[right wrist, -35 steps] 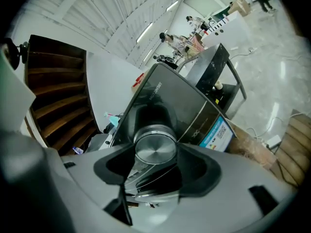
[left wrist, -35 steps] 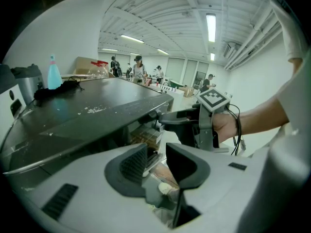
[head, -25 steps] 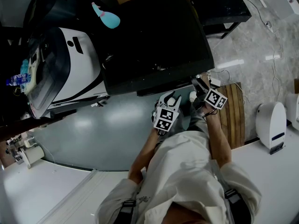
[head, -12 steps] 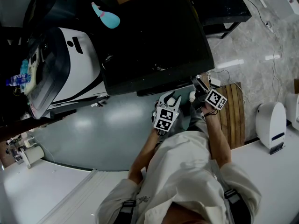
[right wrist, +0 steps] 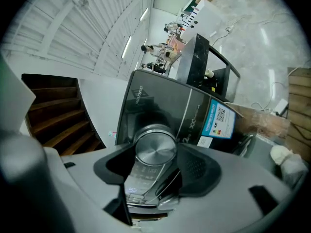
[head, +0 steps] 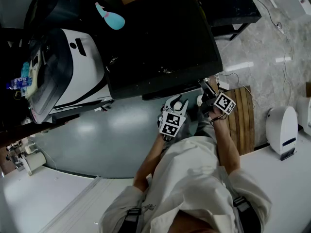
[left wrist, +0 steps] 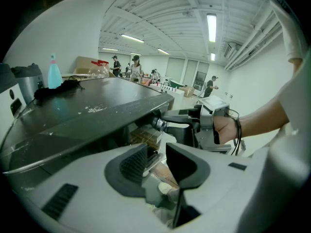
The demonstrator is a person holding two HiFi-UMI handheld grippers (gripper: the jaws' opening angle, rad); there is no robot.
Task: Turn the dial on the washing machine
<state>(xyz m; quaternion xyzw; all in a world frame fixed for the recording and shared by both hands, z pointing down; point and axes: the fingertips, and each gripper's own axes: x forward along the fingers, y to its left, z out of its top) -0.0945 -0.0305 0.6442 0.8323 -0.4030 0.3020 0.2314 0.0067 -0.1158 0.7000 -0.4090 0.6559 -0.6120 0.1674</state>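
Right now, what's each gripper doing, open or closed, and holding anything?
Left gripper: open, holding nothing.
Right gripper: closed on the dial.

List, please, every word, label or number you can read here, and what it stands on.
No text reads clearly.
Blue sticker on the washing machine: QR code; print too small to read.
White lettering right of the dial: blurred, unreadable.
Small print near the machine's top edge: too small.
Marker cubes: square patterns only, no words.
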